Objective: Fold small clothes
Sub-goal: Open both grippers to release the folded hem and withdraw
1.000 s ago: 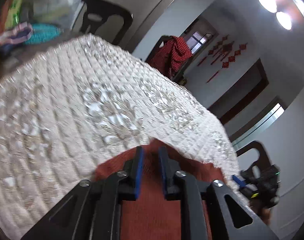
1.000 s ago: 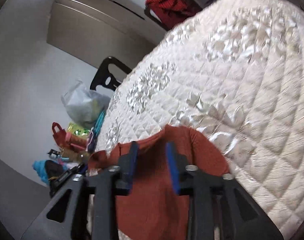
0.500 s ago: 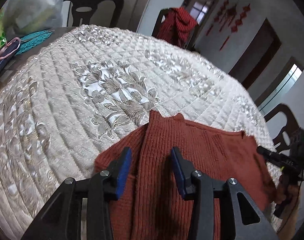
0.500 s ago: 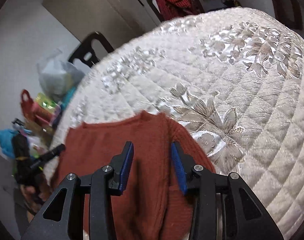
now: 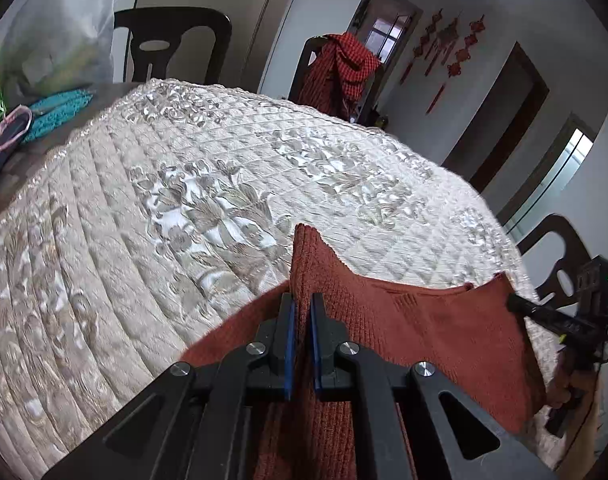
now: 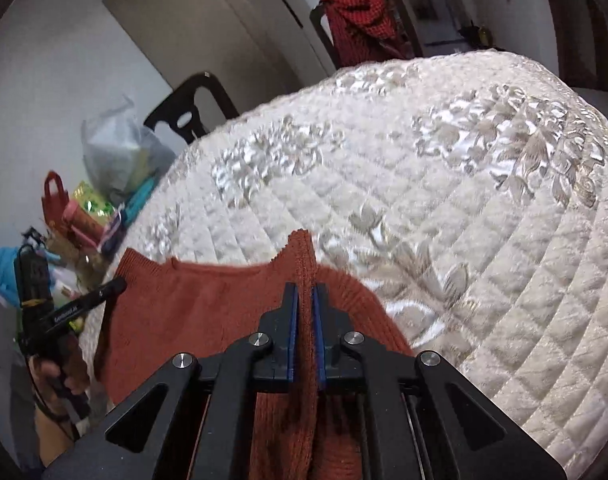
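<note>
A rust-red knitted sweater [image 5: 424, 320] lies on the near edge of a cream quilted table cover [image 5: 183, 200]. My left gripper [image 5: 302, 300] is shut on a raised ridge of the sweater's knit at its left shoulder. In the right wrist view, the jaws of my right gripper [image 6: 304, 290] are closing, and a pinched ridge of the sweater [image 6: 203, 300] stands pressed between the blue pads. The right gripper's fingers [image 5: 544, 314] show at the sweater's far right corner. The left gripper's fingers [image 6: 87, 300] show at its left corner, held by a hand [image 6: 47, 372].
Dark chairs stand around the table: one behind [image 5: 171, 40], one draped with a red checked garment [image 5: 340, 68], and one at the right [image 5: 560, 256]. A plastic bag [image 5: 55, 40] and colourful items [image 6: 87, 208] sit at the table's left end. The cover [image 6: 464, 200] stretches bare beyond the sweater.
Both pairs of jaws stood apart over the sweater half a second ago and have come together, each pinching up a ridge of the knit. Both views have rolled closer to level.
</note>
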A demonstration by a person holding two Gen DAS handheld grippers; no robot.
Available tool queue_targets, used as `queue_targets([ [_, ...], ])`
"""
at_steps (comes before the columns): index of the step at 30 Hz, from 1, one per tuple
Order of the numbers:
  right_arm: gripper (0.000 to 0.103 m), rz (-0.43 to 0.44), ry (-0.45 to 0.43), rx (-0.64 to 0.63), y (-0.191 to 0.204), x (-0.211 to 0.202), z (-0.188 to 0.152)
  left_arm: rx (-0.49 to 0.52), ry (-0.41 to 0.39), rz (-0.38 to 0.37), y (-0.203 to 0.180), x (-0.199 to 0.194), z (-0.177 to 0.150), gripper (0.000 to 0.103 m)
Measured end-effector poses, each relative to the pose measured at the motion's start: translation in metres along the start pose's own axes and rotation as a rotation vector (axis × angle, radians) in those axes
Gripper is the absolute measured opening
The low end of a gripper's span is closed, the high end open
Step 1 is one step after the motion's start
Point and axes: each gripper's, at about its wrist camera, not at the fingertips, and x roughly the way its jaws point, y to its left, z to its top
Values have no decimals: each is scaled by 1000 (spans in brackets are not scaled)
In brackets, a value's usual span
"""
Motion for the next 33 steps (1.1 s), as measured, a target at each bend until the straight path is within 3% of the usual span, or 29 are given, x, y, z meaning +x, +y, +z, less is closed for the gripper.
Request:
queue_targets([
  [4, 7, -30, 31, 22, -9, 17, 3, -26, 56, 63, 12, 26, -4, 9],
  [9, 7, -23, 40, 64, -22, 16, -3, -51, 46, 60, 19, 16, -7, 12],
  [13, 8, -88, -33, -76, 6, -18, -12, 10, -37, 64, 10, -22, -18, 13],
  [14, 13, -86, -49, -102, 14, -28, -17, 18, -56, 58, 9, -33, -23, 13],
  [17, 16, -72, -86, -177, 37, -52, -42, 56, -87, 13, -4, -63, -49, 22],
  [23, 16, -108, -8, -288, 68, -44, -99, 139, -31, -29, -36, -67, -98, 23],
  [26, 16, -173, 46, -318, 66, -26, -110, 176, 19, 21, -44, -50, -110, 23],
  [33, 16, -210, -15, -332, 57, -50, -112, 183, 12, 49, -49, -66, -111, 24],
])
